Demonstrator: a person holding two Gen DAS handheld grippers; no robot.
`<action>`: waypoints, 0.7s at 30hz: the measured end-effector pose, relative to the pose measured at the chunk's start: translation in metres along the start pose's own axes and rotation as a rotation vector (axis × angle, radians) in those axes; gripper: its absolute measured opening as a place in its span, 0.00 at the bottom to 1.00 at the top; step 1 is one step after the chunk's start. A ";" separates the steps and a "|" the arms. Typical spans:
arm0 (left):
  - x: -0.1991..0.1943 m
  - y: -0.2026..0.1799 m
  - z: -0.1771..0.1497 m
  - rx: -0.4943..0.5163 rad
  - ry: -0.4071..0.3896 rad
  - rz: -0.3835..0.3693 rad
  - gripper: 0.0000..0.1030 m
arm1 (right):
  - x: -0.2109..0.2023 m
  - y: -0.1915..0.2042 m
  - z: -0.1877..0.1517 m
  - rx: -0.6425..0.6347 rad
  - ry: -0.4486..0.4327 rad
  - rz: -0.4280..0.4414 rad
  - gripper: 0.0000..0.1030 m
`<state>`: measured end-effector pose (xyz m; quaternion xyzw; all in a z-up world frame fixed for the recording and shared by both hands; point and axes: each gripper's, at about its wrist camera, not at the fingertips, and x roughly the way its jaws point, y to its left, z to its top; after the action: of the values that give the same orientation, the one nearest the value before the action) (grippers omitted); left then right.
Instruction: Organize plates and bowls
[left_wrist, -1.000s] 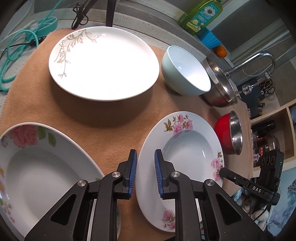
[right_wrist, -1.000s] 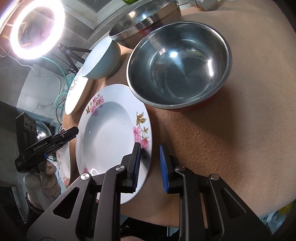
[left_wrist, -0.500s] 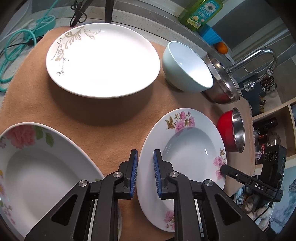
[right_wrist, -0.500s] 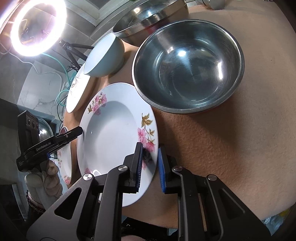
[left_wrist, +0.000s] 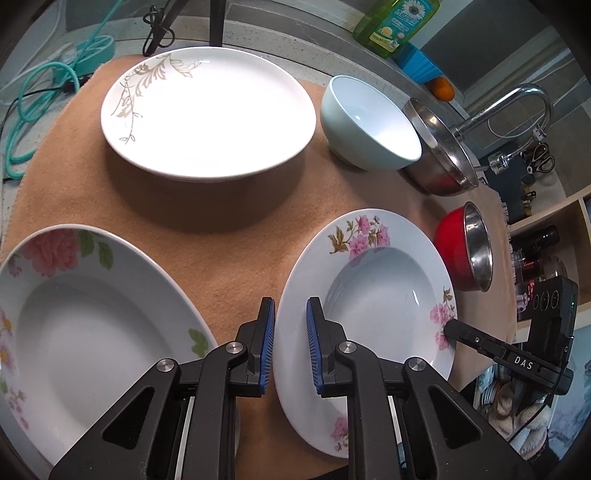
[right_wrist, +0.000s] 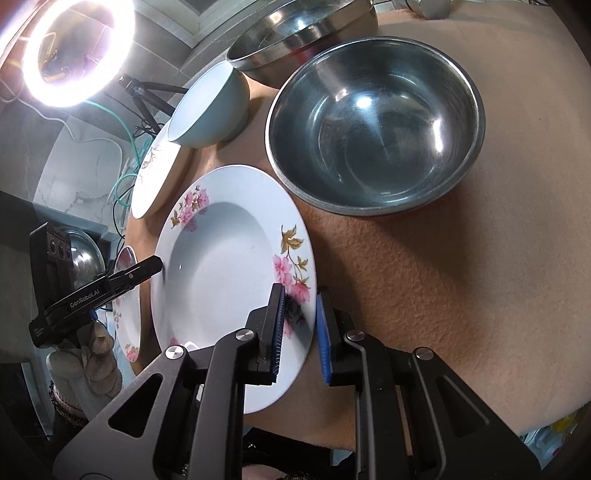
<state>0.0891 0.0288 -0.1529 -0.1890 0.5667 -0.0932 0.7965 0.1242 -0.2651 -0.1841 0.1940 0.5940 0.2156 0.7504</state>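
A deep white plate with pink flowers (left_wrist: 373, 295) (right_wrist: 229, 266) lies on the tan mat. My left gripper (left_wrist: 290, 347) straddles its left rim, jaws narrowly apart, not clamped. My right gripper (right_wrist: 300, 332) straddles the opposite rim by the pink flowers, jaws a little apart. A larger rose-pattern plate (left_wrist: 85, 317) lies to the left. A big white plate with a grey leaf pattern (left_wrist: 207, 110) sits at the back. A pale blue bowl (left_wrist: 369, 122) (right_wrist: 210, 107), a steel bowl (left_wrist: 439, 147) and a red-sided steel bowl (left_wrist: 465, 247) (right_wrist: 373, 125) stand to the right.
The tan mat (left_wrist: 221, 229) covers the counter. A green soap bottle (left_wrist: 395, 26), a faucet (left_wrist: 509, 107) and shelves (left_wrist: 543, 240) are at the back right. Teal cables (left_wrist: 44, 88) lie at the far left. A ring light (right_wrist: 74, 48) glares in the right wrist view.
Both grippers have moved in over the rims of the pink-flower plate. The right gripper's jaws have slid onto the rim from beside it.
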 end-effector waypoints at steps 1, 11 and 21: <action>0.000 -0.001 -0.001 0.001 0.000 0.002 0.15 | 0.000 0.000 0.000 -0.001 0.001 -0.001 0.16; -0.003 -0.003 -0.013 0.001 -0.004 0.013 0.15 | 0.003 0.004 -0.003 -0.011 0.013 -0.004 0.16; -0.003 -0.005 -0.013 0.005 -0.010 0.019 0.16 | 0.003 0.006 -0.011 -0.025 0.021 -0.007 0.17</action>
<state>0.0760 0.0226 -0.1525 -0.1822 0.5641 -0.0859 0.8008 0.1136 -0.2581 -0.1857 0.1802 0.5996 0.2223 0.7474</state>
